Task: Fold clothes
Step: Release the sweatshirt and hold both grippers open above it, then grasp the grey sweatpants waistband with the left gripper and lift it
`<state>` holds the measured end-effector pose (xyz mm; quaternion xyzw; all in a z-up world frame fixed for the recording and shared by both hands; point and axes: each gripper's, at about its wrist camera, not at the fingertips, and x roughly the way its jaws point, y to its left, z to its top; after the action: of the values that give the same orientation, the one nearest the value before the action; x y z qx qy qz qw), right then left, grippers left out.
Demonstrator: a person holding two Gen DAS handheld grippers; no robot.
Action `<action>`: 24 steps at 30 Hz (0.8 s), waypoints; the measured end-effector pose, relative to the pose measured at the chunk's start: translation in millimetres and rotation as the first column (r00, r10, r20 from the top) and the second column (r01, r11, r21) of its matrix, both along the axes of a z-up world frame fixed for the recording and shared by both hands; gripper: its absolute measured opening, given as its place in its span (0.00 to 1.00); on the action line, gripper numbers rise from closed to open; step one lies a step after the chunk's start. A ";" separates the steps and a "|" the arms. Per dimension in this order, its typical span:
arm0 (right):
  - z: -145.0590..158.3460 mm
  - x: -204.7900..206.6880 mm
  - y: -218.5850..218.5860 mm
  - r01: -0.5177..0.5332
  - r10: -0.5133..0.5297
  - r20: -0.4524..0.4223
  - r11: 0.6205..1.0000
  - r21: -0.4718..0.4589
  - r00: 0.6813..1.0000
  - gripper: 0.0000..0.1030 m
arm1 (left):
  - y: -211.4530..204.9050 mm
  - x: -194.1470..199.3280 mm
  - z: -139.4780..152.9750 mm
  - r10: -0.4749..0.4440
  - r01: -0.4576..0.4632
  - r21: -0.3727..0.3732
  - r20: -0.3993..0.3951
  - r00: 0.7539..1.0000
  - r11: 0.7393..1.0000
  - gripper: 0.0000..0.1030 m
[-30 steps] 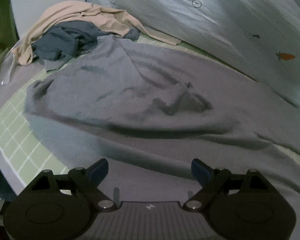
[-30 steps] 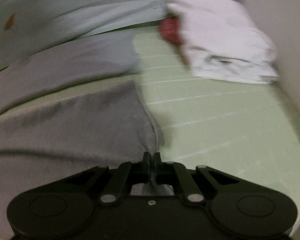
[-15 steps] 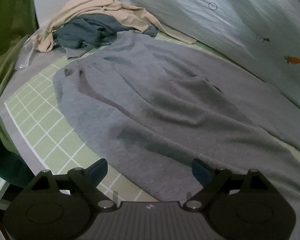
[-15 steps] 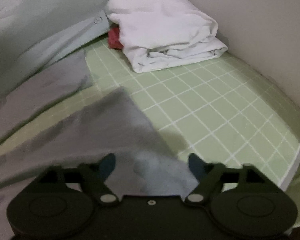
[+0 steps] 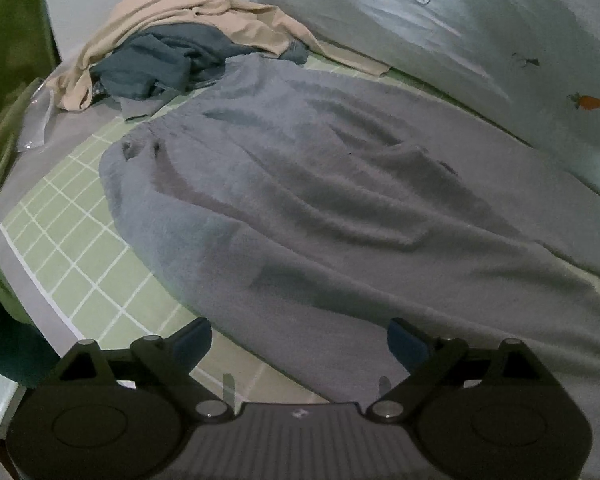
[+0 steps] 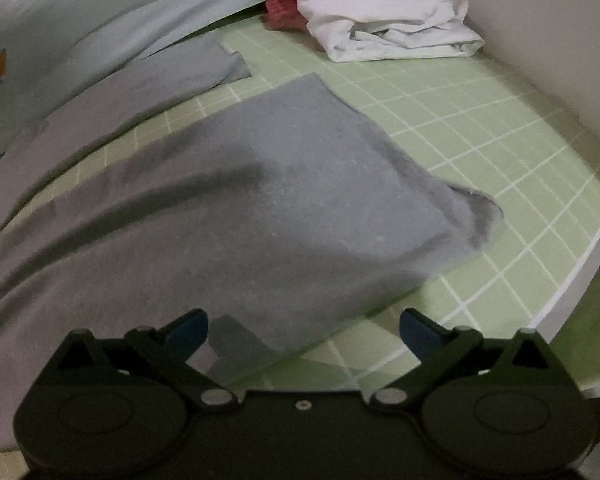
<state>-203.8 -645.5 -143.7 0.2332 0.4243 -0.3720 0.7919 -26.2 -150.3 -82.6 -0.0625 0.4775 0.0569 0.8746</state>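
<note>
A large grey garment [image 5: 319,200] lies spread and wrinkled across the green checked bed sheet [image 5: 80,264]. My left gripper [image 5: 300,340] hovers open over its near edge, nothing between the blue pads. In the right wrist view the same grey garment [image 6: 260,216] ends in a flat leg or sleeve pointing right, with a second grey strip [image 6: 148,80] behind it. My right gripper [image 6: 303,328] is open just above the cloth's near hem, holding nothing.
A pile of unfolded clothes, beige [image 5: 172,12] over dark teal [image 5: 160,60], sits at the far left. A folded white stack [image 6: 379,8] with something red [image 6: 282,6] behind it lies at the far right. A pale patterned quilt [image 5: 459,32] runs along the back. The bed edge [image 6: 587,248] curves on the right.
My right gripper opened and let go of the grey cloth, which now lies flat. Both grippers have drawn back, showing more of the sheet.
</note>
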 end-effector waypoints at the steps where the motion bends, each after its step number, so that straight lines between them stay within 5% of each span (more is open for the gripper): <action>1: -0.4 2.7 1.3 0.020 -0.020 -0.010 1.000 -0.008 1.000 1.00 | 5.5 3.1 -0.1 0.001 -0.001 -0.001 -0.005 1.000 1.000 0.92; 12: -0.6 20.7 -2.8 0.311 -0.312 -0.034 0.950 -0.022 0.949 1.00 | 105.2 43.0 -5.9 0.159 -0.160 -0.044 -0.015 0.987 0.986 0.92; 24: -1.0 33.9 -8.8 0.462 -0.462 -0.043 0.887 -0.011 0.886 1.00 | 188.5 98.5 -25.6 0.252 -0.254 -0.102 -0.032 0.967 0.962 0.92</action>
<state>-169.9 -654.3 -144.7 0.3188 0.3741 -0.5550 0.6712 72.4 38.2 -108.3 -0.1684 0.4762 0.1435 0.8511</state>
